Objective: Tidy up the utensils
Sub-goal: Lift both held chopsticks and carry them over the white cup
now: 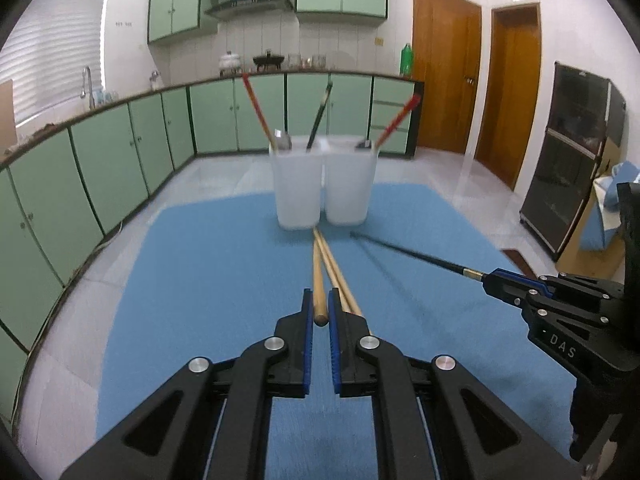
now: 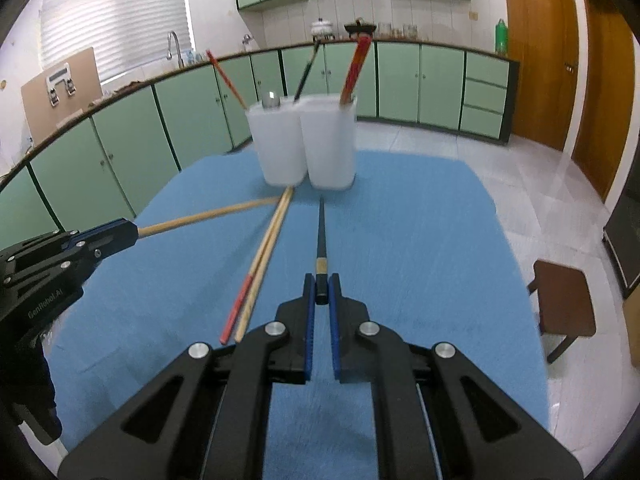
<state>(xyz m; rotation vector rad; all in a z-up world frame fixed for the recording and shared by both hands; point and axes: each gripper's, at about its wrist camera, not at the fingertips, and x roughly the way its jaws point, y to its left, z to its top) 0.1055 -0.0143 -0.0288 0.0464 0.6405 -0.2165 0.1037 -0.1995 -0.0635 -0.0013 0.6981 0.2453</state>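
Two white translucent cups stand side by side at the far end of the blue mat: the left cup [image 1: 297, 184] holds a spoon, a red chopstick and a dark one, the right cup [image 1: 349, 182] holds a red chopstick. My left gripper [image 1: 320, 304] is shut on a wooden chopstick [image 1: 318, 276], also seen in the right wrist view [image 2: 208, 214]. My right gripper [image 2: 321, 290] is shut on a black chopstick [image 2: 321, 236], its tip pointing at the cups. Two more chopsticks [image 2: 260, 264] lie on the mat between the grippers.
The blue mat [image 1: 224, 280] covers a table. Green cabinets and a counter with a sink run along the back and left. A brown stool [image 2: 564, 300] stands on the right of the table. Wooden doors are at the back right.
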